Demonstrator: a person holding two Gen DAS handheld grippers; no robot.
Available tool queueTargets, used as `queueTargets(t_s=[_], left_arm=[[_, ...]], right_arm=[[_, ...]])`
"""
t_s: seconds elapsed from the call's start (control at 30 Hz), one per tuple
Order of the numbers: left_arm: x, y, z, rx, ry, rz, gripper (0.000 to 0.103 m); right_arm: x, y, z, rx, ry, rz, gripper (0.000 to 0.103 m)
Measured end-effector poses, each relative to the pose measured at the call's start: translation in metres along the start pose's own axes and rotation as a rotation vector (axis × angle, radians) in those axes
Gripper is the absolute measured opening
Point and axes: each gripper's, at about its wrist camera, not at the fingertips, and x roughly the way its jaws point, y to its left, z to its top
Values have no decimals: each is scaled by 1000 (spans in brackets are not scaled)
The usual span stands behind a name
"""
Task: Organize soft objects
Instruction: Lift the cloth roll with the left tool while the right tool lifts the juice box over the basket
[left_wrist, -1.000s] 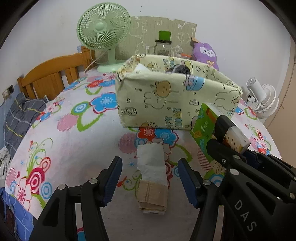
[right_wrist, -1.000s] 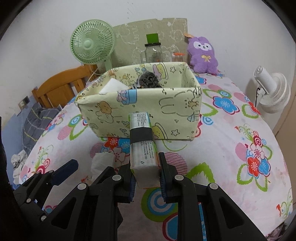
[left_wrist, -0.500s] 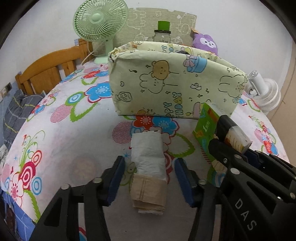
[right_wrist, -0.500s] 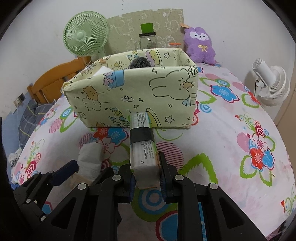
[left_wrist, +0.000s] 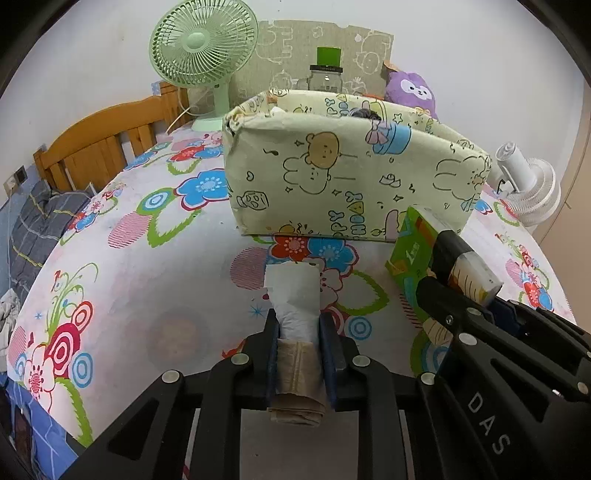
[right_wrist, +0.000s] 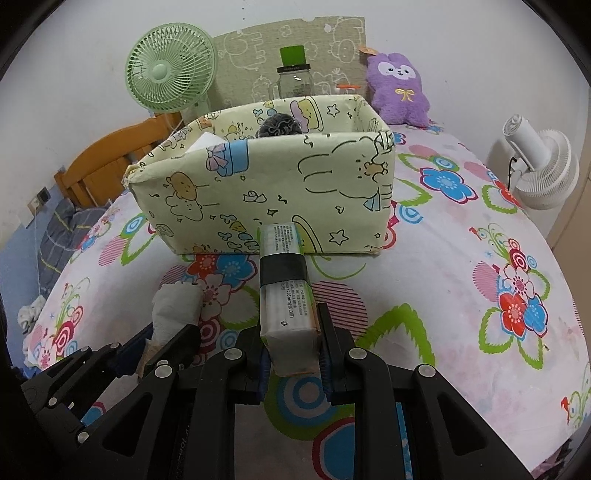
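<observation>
The left claw (left_wrist: 300, 345) has just been closing and now pinches the white-and-beige rolled cloth bundle (left_wrist: 293, 302), which lies on the flower-print bed sheet (left_wrist: 155, 280) near its front edge. The right claw (right_wrist: 290, 341) is clamped on the green-ended packet of tissues (right_wrist: 286, 295). The cream cartoon-print fabric box (right_wrist: 266, 184) behind holds a dark ruffled thing (right_wrist: 279, 125) and something white (right_wrist: 205, 142). A second ago the bundle lay free between wide jaws.

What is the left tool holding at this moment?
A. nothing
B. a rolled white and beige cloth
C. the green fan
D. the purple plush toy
B: the left tool has just been closing and its pads now press both sides of the rolled cloth on the floral sheet.
</observation>
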Motion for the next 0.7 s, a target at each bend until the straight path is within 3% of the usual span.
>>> queueTargets(t_s=[0.7], left_arm=[[-59,-7,31,10,-126,-24,18]], right_arm=[[-63,4,30,14,-127,16,25]])
